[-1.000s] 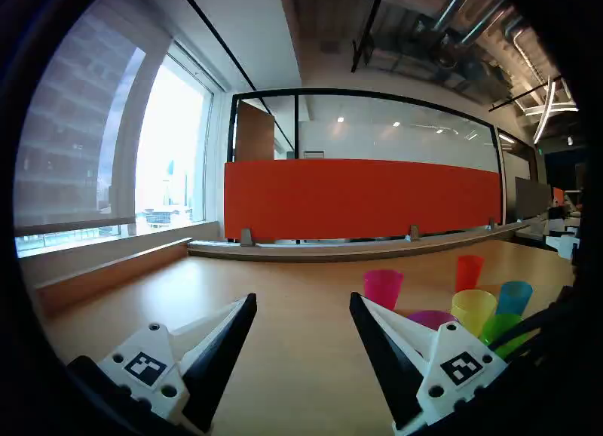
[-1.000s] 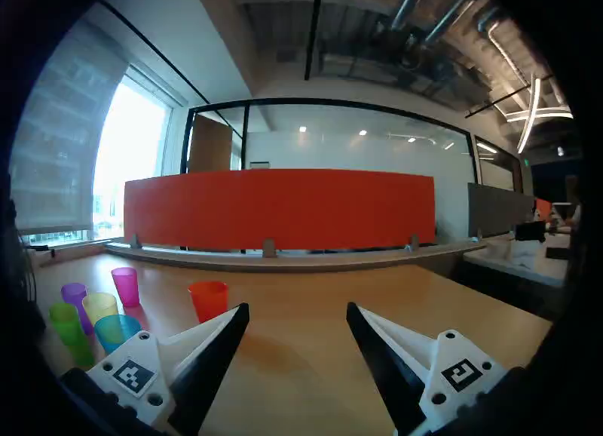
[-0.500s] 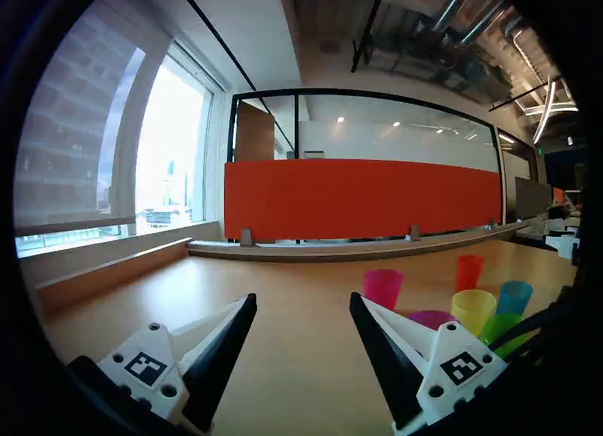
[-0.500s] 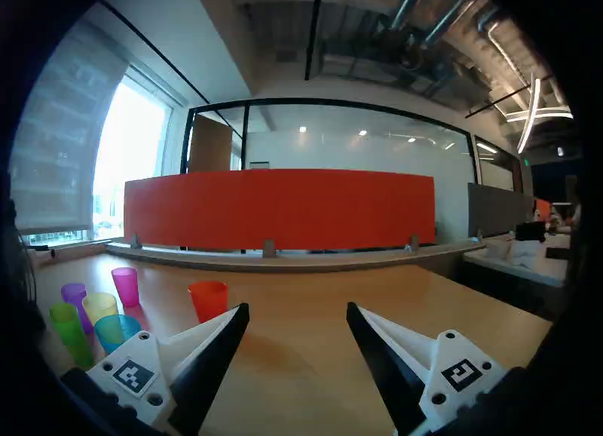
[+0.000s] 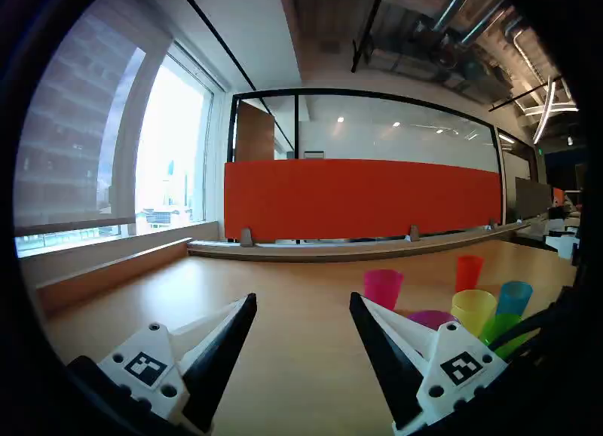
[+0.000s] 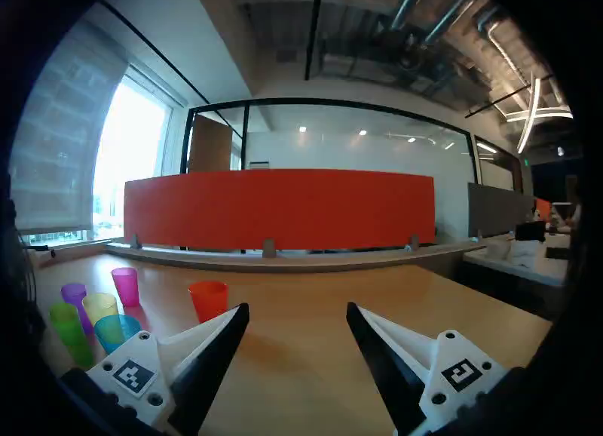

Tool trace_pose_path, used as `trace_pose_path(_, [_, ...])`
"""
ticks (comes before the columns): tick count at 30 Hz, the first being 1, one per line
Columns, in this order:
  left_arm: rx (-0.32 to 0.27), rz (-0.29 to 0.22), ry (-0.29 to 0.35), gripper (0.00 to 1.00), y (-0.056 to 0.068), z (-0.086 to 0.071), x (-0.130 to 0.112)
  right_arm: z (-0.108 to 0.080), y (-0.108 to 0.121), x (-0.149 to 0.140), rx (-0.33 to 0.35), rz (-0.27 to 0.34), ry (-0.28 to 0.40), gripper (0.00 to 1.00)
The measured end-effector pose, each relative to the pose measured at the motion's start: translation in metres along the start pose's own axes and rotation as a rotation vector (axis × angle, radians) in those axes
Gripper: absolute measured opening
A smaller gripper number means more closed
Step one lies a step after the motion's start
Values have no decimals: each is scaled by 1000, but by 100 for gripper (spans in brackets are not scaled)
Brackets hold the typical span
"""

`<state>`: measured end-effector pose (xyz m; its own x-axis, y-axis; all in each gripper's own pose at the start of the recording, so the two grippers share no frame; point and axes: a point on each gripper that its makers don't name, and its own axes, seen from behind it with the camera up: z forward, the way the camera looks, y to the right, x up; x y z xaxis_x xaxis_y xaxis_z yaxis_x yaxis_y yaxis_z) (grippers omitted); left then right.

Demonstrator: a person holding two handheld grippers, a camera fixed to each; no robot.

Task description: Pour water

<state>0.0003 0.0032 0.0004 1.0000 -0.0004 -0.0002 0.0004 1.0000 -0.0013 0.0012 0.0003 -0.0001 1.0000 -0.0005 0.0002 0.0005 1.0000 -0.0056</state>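
Several coloured plastic cups stand upright in a cluster on the wooden table [image 5: 301,338]. The left gripper view has them at its right: pink cup [image 5: 383,287], red cup [image 5: 468,272], yellow cup [image 5: 473,311], blue cup [image 5: 514,297], green cup [image 5: 501,329], and a purple cup [image 5: 431,317] partly behind a fingertip. My left gripper [image 5: 301,304] is open and empty, low over the table. In the right gripper view the cups are at the left: red cup [image 6: 208,299], pink cup [image 6: 125,285], purple cup [image 6: 74,295], yellow cup [image 6: 99,308], blue cup [image 6: 117,331], green cup [image 6: 70,330]. My right gripper [image 6: 296,311] is open and empty.
An orange divider panel [image 5: 362,198] runs along the table's far edge, with a glass wall behind it. A bright window [image 5: 169,157] and a wooden ledge [image 5: 105,274] lie along the left side. Another desk [image 6: 520,259] stands off to the right.
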Motion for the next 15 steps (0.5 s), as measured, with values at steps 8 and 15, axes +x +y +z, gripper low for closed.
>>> trace_pose_path(8, [0, 0, 0, 91, 0, 0, 1, 0, 0, 0, 0, 0, 0, 100])
trace_pose_path(15, [-1, 0, 0, 91, 0, 0, 2, 0, 0, 0, 0, 0, 0, 100])
